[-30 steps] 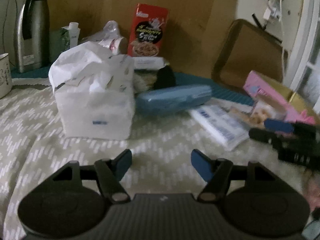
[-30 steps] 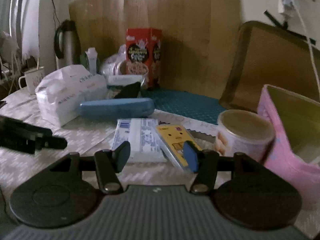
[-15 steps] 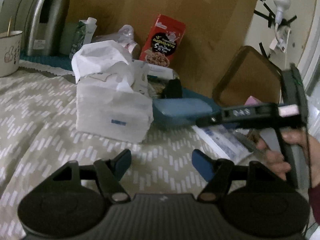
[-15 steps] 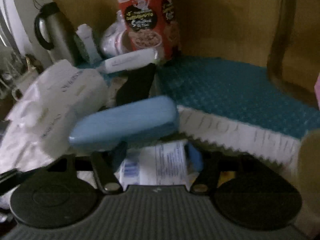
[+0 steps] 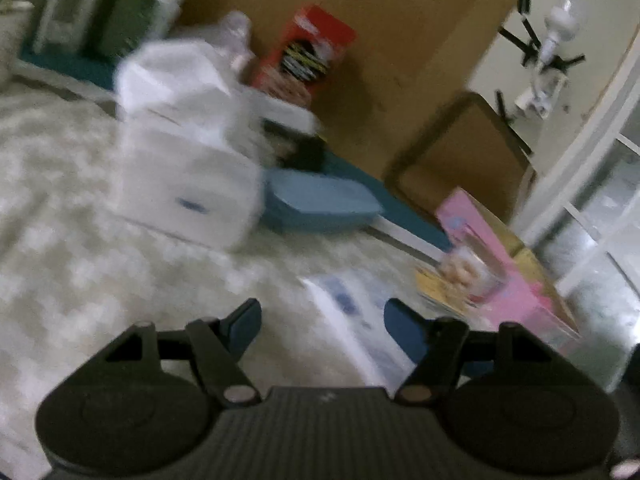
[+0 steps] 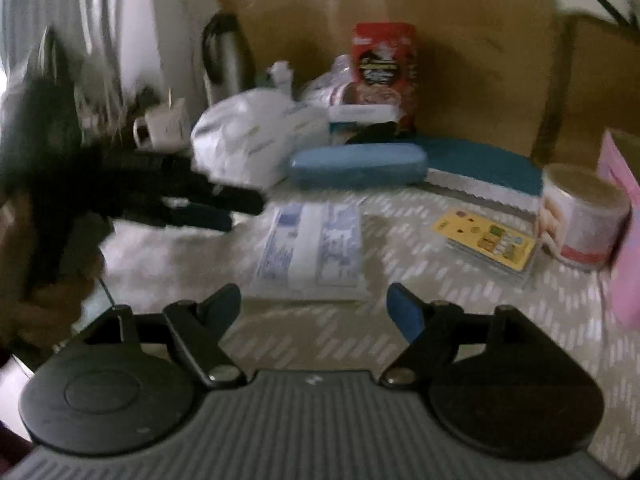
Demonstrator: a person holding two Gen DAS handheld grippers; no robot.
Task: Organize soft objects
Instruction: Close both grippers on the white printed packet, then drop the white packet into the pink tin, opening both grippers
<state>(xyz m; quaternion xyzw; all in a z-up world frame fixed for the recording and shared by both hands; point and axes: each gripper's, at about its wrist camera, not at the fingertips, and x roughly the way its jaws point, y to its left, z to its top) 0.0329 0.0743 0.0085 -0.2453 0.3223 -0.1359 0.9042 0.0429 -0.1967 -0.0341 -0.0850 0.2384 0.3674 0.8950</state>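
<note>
A white tissue pack (image 5: 188, 184) stands on the patterned cloth, also in the right wrist view (image 6: 248, 140). A blue soft case (image 5: 320, 200) lies beside it, seen too in the right wrist view (image 6: 356, 164). A flat white-and-blue packet (image 6: 312, 252) lies in front of my right gripper (image 6: 314, 308), which is open and empty. The packet shows in the left wrist view (image 5: 352, 320) just ahead of my left gripper (image 5: 320, 320), which is open and empty. The left gripper (image 6: 208, 208) also shows at the left of the right wrist view. Both views are blurred.
A pink box (image 5: 504, 264) and a round tub (image 6: 580, 216) stand at the right. A yellow card pack (image 6: 488, 240) lies on the cloth. A red cereal box (image 6: 384, 68), a steel flask (image 6: 228, 56) and a mug (image 6: 164, 128) stand at the back.
My right gripper has pulled back from the blue case and now faces the flat packet. My left gripper has swung right. Both stay open.
</note>
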